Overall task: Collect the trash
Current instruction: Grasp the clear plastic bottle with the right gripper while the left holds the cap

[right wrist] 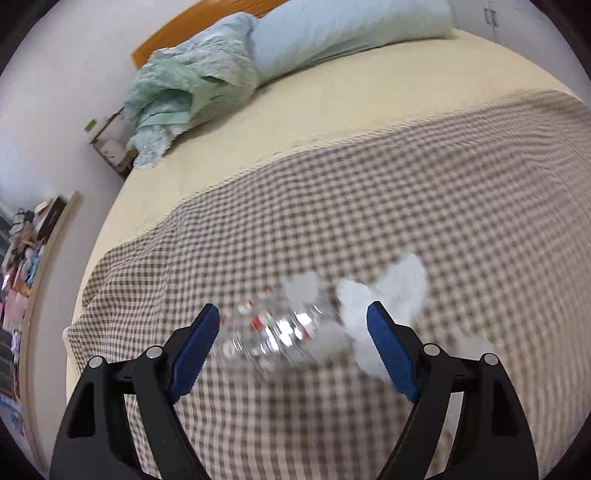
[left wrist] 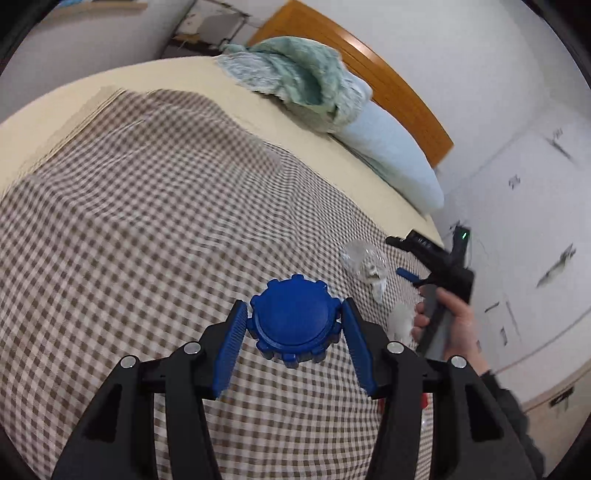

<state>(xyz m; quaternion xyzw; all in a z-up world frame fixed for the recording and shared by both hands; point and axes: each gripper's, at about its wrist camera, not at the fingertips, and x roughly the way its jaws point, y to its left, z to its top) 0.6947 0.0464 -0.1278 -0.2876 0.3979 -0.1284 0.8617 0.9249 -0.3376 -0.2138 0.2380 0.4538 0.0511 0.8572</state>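
Note:
My left gripper (left wrist: pixel 293 325) is shut on a blue ridged cap (left wrist: pixel 293 321), held above the checked blanket (left wrist: pixel 147 221). In the right wrist view my right gripper (right wrist: pixel 293 328) is open just above a crumpled clear plastic bottle (right wrist: pixel 273 332) with red label marks, lying on the blanket. White crumpled tissue (right wrist: pixel 391 291) lies beside the bottle at the right finger. In the left wrist view the same clear plastic (left wrist: pixel 364 260) and white tissue (left wrist: pixel 400 319) lie at the right, next to the hand-held right gripper (left wrist: pixel 410 277). The right wrist view is blurred.
A cream sheet (right wrist: pixel 332 110), a pale blue pillow (right wrist: pixel 332 29) and a rumpled green blanket (right wrist: pixel 184 85) lie at the bed's head by the wooden headboard (left wrist: pixel 388 81). A white wall (left wrist: pixel 517 184) runs along the bed's right side. A cluttered shelf (right wrist: pixel 29 243) stands at the left.

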